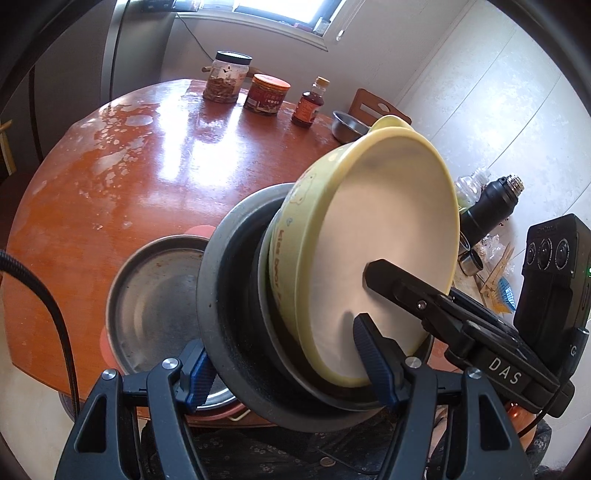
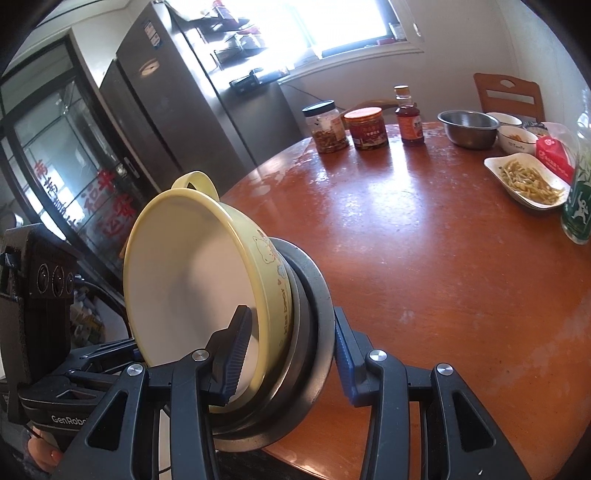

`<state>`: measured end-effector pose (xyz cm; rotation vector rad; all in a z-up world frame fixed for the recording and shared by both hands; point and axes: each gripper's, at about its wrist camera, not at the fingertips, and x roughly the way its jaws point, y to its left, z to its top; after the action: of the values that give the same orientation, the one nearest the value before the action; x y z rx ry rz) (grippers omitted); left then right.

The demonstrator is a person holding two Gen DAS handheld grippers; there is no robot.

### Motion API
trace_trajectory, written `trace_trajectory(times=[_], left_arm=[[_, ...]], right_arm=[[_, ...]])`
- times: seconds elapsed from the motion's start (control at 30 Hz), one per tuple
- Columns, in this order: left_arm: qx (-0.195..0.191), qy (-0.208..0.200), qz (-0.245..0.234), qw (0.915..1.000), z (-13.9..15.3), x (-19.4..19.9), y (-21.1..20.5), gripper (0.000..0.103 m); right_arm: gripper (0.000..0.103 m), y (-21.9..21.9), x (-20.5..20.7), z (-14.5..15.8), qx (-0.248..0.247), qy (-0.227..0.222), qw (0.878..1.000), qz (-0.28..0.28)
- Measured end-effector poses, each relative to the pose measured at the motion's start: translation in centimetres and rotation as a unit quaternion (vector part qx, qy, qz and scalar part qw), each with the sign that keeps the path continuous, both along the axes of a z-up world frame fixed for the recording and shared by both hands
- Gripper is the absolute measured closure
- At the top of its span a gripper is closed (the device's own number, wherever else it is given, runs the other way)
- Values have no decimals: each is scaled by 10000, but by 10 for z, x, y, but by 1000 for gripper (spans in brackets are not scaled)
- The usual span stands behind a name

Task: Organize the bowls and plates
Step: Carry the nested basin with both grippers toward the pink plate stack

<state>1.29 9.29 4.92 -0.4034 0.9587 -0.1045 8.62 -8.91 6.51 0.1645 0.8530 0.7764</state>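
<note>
I'm looking into a home kitchen: a tall refrigerator (image 2: 177, 96) at upper left, a round wooden table (image 2: 424, 258) carrying condiment jars (image 2: 328, 127), a steel bowl (image 2: 468, 128), a plate of food (image 2: 528, 181), and a window (image 2: 340, 26) above.

Left wrist view: camera sits behind left tool (image 1: 291, 354), looks forward and steeply down across round tabletop (image 1: 147, 177) toward window wall; nested bowl stack (image 1: 314, 258) very close, filling centre. Right tool (image 1: 373, 273) enters from right edge.

Right wrist view: camera behind right tool (image 2: 291, 350), angled less steeply, faces fridge (image 2: 177, 92) and window; same stack (image 2: 207, 266) close at lower left, left tool's body at left edge.

Shared: stack, tabletop, black-lidded jar (image 1: 226, 77) (image 2: 325, 127), orange-lidded jar (image 1: 266, 94) (image 2: 366, 127), sauce bottle (image 1: 308, 103) (image 2: 408, 118), steel bowl (image 1: 347, 127) (image 2: 468, 128).
</note>
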Motion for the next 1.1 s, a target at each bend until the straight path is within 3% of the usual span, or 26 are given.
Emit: trace_trajectory(times=[0.73, 1.1], left_arm=[[27, -46, 350, 9994, 12, -13, 52, 34], [-30, 147, 459, 9988, -5, -17, 67, 34]], right_arm=[[58, 62, 7, 9, -82, -71, 9990, 432], [58, 85, 6, -10, -271, 80, 9977, 613]])
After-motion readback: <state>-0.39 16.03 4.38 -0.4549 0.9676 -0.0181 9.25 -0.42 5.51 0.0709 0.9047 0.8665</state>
